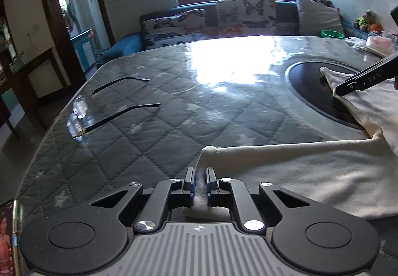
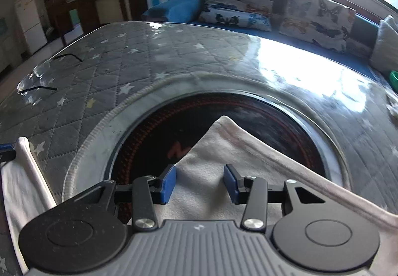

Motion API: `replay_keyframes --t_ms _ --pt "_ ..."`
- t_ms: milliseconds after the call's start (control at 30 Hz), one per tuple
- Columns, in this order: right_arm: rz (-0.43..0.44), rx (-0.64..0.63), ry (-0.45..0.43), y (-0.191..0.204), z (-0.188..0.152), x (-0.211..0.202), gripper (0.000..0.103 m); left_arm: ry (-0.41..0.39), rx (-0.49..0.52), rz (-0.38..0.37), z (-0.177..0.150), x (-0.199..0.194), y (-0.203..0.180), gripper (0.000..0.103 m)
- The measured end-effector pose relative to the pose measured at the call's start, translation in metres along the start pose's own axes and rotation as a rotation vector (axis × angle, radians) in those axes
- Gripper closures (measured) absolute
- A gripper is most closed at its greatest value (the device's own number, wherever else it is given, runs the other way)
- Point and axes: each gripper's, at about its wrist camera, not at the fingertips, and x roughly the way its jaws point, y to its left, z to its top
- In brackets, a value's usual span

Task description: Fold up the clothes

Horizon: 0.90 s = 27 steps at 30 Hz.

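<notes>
Left wrist view has the cream garment [image 1: 311,176] lying on the quilted table cover [image 1: 136,131], one corner pinched between the narrow fingers of the left gripper [image 1: 200,182]. Ahead and right, another corner drapes over the dark round inset [image 2: 154,131], where the right gripper [image 2: 200,182] hovers, fingers wide, cloth beneath. Far ahead left of both lie eyeglasses [image 1: 82,114]

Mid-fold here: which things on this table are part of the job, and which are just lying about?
Job: cream garment; left tongs shut on it; right tongs open over it.
Lying about: eyeglasses; green bowl; butterfly cushions.
</notes>
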Motion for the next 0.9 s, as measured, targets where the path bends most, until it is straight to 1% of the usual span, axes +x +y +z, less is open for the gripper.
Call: replay_keyframes --t_ms 267,333,433,533,667,733,800,900 --pt "0.062 -0.078 0.008 0.028 0.018 0.018 0.059 0.023 -0.021 0.084 -0.008 -0.002 0.033 0.093" --pt "0.065 -0.099 0.010 0.027 0.012 0.007 0.059 0.028 -0.022 0.103 -0.009 -0.003 0.038 0.093" --pt "0.070 -0.130 0.014 0.025 0.002 -0.009 0.052 0.047 -0.024 0.141 -0.012 -0.002 0.046 0.093" --pt "0.074 -0.160 0.018 0.023 -0.008 -0.026 0.052 0.051 -0.060 0.132 -0.015 -0.004 0.055 0.093" --pt "0.080 -0.202 0.023 0.020 -0.020 -0.047 0.052 0.053 -0.076 0.124 -0.014 -0.008 0.057 0.093" --pt "0.078 -0.215 0.031 0.019 -0.027 -0.059 0.052 0.029 -0.086 0.113 -0.009 -0.016 0.056 0.093" --pt "0.072 -0.223 0.049 0.009 -0.043 -0.074 0.052 -0.003 -0.087 0.098 -0.003 -0.026 0.051 0.092" --pt "0.058 -0.224 0.071 -0.003 -0.070 -0.095 0.052 -0.045 -0.072 0.030 0.006 -0.040 0.033 0.091"
